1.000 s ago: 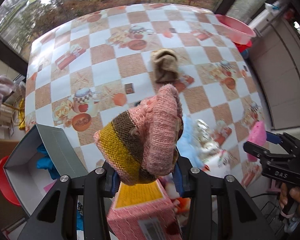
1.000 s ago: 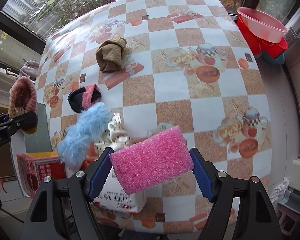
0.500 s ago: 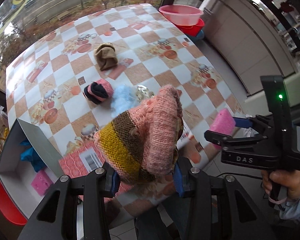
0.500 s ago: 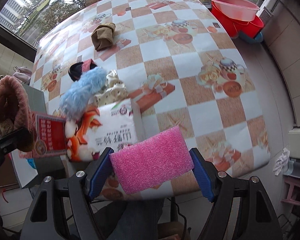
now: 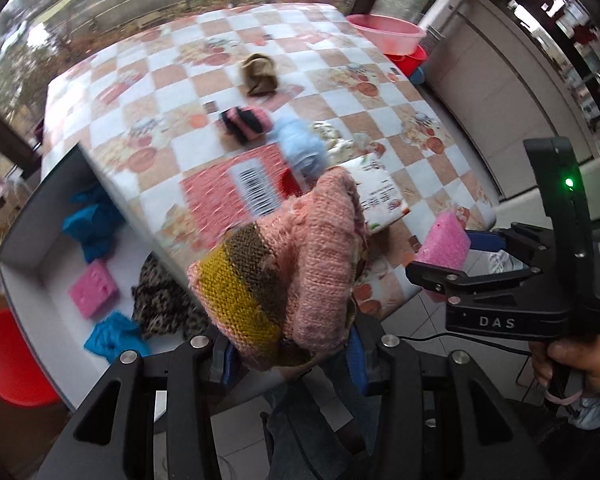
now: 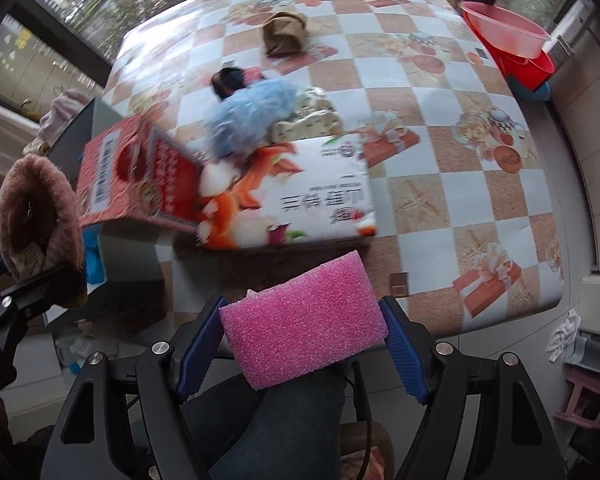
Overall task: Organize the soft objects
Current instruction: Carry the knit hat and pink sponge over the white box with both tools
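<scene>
From the left wrist camera, the left claw [image 5: 290, 350] is clenched on a knitted hat [image 5: 284, 268] banded in pink, brown and mustard yellow, which bulges up between the two blue-padded fingers [image 5: 356, 360]. Below and to the left sits an open white box [image 5: 24, 276], off the edge of the tabletop [image 5: 340, 92]. Inside it lie a pink sponge [image 5: 94, 288], crumpled blue cloths [image 5: 92, 224] and a leopard-print piece [image 5: 164, 304]. On the checkered tabletop are a tan rolled cloth [image 5: 259, 74], a pink-and-black bundle [image 5: 244, 122], a fluffy light-blue item [image 5: 302, 150] and a red carton [image 5: 240, 192] with a barcode, blurred. At right, the right claw [image 5: 450, 254] is seen side-on, gripping a second pink sponge [image 5: 444, 242] near the tabletop's corner; a hand [image 5: 576, 364] holds its handle.

From the right wrist camera, the right claw [image 6: 304, 340] grasps the pink foam sponge [image 6: 304, 322] across its width between blue fingers [image 6: 402, 350], held off the near edge of the tabletop [image 6: 440, 168]. Beyond it lie a white printed packet [image 6: 292, 196] and the red carton [image 6: 136, 180], tilted, with the fluffy blue item [image 6: 248, 112] just behind them, touching a cream spotted cloth [image 6: 312, 116]. The pink-and-black bundle [image 6: 232, 80] and tan cloth [image 6: 284, 32] sit farther back. A red basin [image 6: 508, 40] stands past the tabletop's far right corner. At far left, the left claw [image 6: 32, 280] holds the hat [image 6: 36, 220], its fuzzy lining showing.
</scene>
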`<action>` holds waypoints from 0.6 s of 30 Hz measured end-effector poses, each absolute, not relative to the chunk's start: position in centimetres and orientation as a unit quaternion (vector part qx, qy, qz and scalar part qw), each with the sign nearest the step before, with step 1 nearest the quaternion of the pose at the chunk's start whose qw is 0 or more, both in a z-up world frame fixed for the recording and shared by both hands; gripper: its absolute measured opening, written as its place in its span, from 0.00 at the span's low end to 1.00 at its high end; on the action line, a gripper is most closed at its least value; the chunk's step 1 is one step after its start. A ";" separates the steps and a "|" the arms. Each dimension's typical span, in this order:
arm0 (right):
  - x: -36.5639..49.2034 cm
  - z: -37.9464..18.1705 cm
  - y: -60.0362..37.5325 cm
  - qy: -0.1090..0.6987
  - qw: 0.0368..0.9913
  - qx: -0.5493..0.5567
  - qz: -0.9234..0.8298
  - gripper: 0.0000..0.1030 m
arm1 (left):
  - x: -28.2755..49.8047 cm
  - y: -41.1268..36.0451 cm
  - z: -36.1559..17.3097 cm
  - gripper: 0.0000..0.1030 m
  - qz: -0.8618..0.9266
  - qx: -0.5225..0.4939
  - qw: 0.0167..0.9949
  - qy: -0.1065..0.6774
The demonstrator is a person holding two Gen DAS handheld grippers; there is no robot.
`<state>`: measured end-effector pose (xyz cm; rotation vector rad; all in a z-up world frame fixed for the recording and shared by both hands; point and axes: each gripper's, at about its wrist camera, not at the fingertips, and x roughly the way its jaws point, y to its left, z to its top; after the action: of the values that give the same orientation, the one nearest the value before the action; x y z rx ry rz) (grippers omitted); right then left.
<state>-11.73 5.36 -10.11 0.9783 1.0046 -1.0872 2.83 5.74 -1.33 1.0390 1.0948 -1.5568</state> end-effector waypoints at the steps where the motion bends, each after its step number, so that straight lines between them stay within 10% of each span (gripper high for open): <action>1: -11.2 -10.1 5.6 0.442 0.635 0.425 -0.470 0.75 | 3.7 6.2 -1.4 0.45 -0.628 0.418 0.476 0.451; 18: 2.2 -8.2 8.3 0.519 0.714 0.311 -0.353 0.75 | 16.5 12.3 -3.1 0.45 -0.518 0.338 0.586 0.524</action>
<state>2.16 8.31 -8.15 0.6894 1.1494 -0.7816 16.53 12.32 -3.15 0.7885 1.2214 -1.2074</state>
